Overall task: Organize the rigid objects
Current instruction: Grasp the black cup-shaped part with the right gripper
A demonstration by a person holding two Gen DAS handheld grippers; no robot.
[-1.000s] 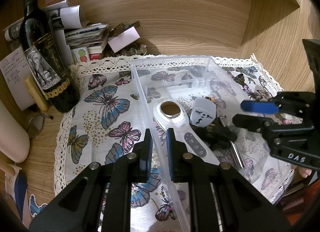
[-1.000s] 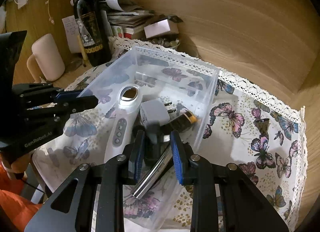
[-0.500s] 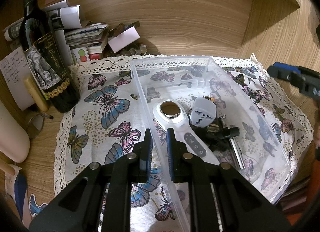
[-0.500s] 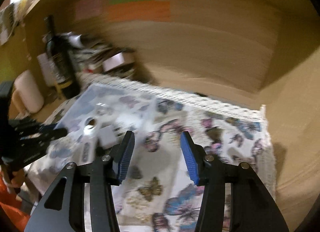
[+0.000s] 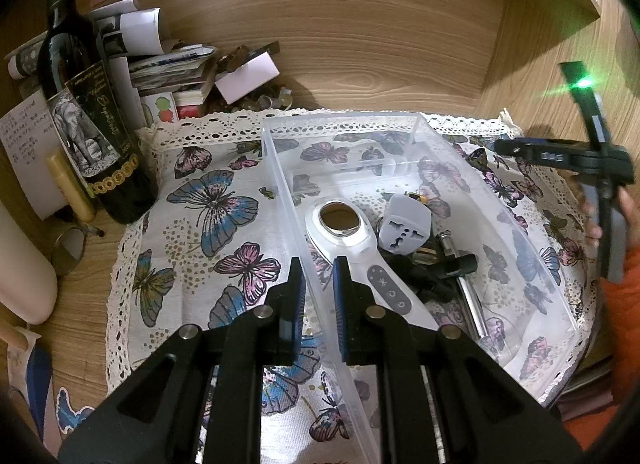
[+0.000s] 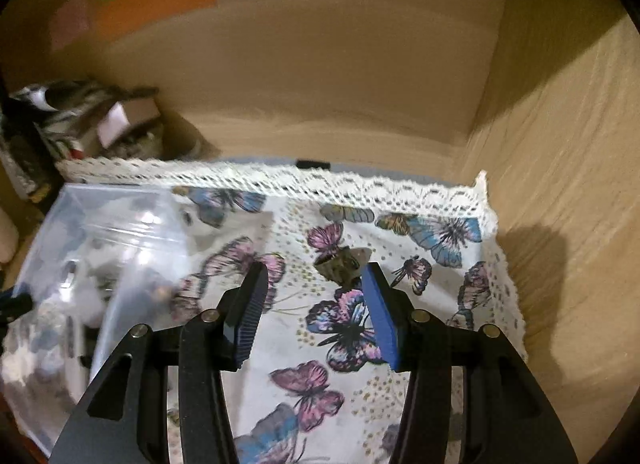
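Observation:
A clear plastic bin (image 5: 400, 122) sits on a butterfly cloth (image 5: 208, 208). Inside lie a white handheld device (image 5: 348, 240), a grey plug adapter (image 5: 404, 230), black pieces (image 5: 432, 272) and a metal rod (image 5: 470, 296). My left gripper (image 5: 317, 288) is nearly shut astride the bin's near left wall; whether the pads grip it is unclear. My right gripper (image 6: 314, 316) is open and empty, above the cloth to the right of the bin (image 6: 120, 232). A small dark object (image 6: 342, 264) lies on the cloth just beyond its fingertips. The right gripper also shows in the left wrist view (image 5: 560, 156).
A wine bottle (image 5: 86, 112) stands at the left with a pile of papers and booklets (image 5: 160, 60) behind it. Wooden walls close the back and right side (image 6: 560, 184). A pale cylinder (image 5: 20, 264) stands at far left.
My right gripper has left the bin, opened wider and swung right over the bare cloth. My left gripper has stayed at the bin wall.

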